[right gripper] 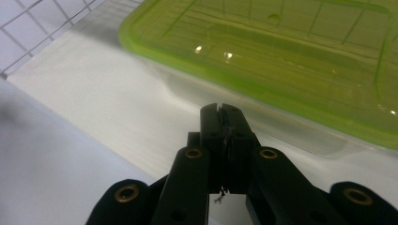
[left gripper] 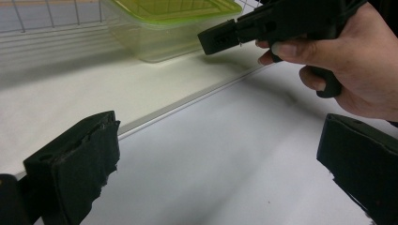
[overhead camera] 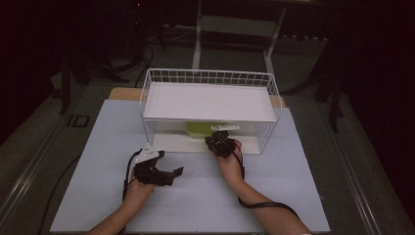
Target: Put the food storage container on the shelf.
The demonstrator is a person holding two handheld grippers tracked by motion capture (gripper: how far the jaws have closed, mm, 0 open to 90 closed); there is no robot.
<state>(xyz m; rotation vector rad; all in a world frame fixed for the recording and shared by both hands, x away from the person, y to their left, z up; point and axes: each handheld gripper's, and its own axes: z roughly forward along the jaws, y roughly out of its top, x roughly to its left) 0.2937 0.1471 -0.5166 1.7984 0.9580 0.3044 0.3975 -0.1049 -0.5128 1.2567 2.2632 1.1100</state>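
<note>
A white wire shelf rack (overhead camera: 209, 83) stands at the far side of a pale table mat (overhead camera: 195, 196), and everything else is placed in relation to it. The rack has wire mesh sides, a flat white upper shelf, and a white base board below. On that base board, under the upper shelf and toward the middle of the rack, sits a clear plastic container with a lime green lid (overhead camera: 199, 129); the lid is on and lies level. The right gripper (overhead camera: 218, 140), held in the person's right hand (overhead camera: 230, 164), is at the open front of the rack, its tip just in front of the container's near wall. In the right gripper view its two black jaws are pressed together with nothing between them, pointing at the container's clear side just below the green rim; whether the tip touches the wall cannot be told. The left gripper (overhead camera: 175, 172), held in the person's left hand (overhead camera: 138, 190), hovers over the mat in front of the rack's left half, apart from the rack. In the left gripper view its jaws stand wide apart and empty, aimed across the mat toward the base board's front edge.
</note>
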